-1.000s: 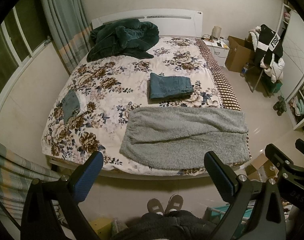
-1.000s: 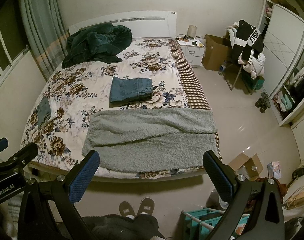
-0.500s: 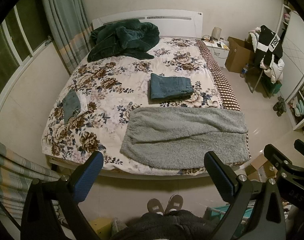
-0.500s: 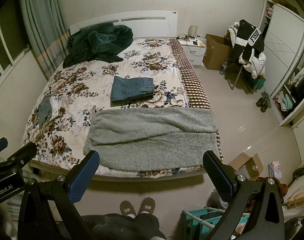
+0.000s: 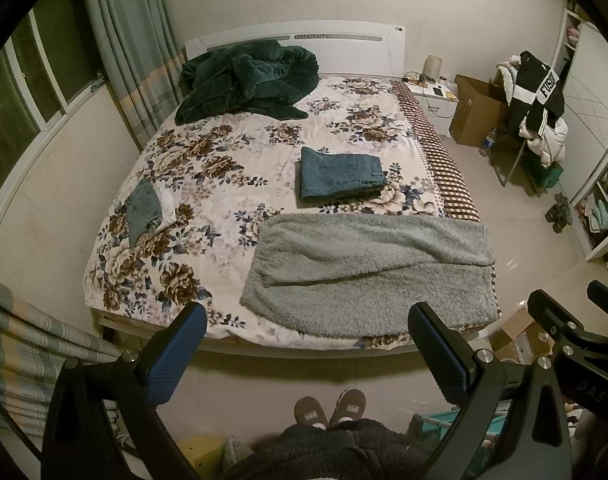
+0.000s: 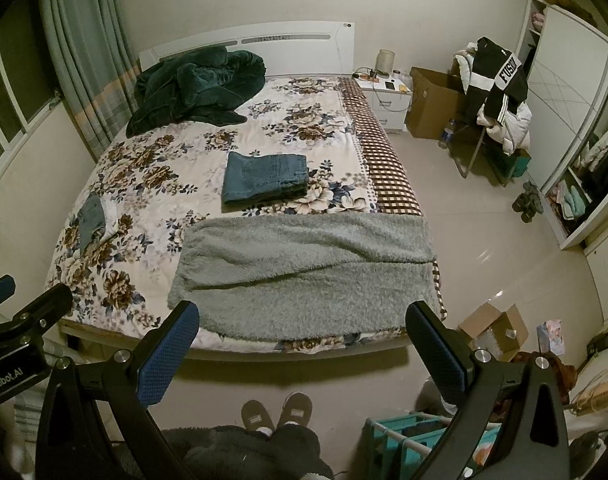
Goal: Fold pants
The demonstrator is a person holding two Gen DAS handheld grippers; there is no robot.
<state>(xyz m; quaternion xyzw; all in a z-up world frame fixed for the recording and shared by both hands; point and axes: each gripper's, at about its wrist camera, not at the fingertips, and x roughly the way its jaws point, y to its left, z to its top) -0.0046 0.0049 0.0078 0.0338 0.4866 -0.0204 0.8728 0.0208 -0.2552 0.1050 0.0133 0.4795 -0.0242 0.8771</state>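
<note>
Bed [image 5: 192, 184] fills most of both views, floral cover, white headboard at the far end. We stand at its foot; slippers visible below.

Grey fleece pants [image 5: 368, 272] lie flat across the near end of the bed, one leg laid over the other along its length, waist or cuffs toward the right edge; we cannot tell which. Same pants in the right view [image 6: 304, 272]. We judge the first lengthwise fold done; the crosswise folds are left.

Dark green garment heap [image 5: 244, 76] sits by the headboard, unfolded.

Folded jeans [image 5: 340, 174] rest mid-bed, just beyond the grey pants: finished, we judge. Smaller folded pile [image 5: 146, 210] near the left edge, too small to read fully.

Left gripper [image 5: 304, 344] hangs above the floor short of the bed, jaws wide apart, empty. Right gripper [image 6: 300, 340] likewise, spread wide, holding nothing. Neither touches the cloth.
</note>
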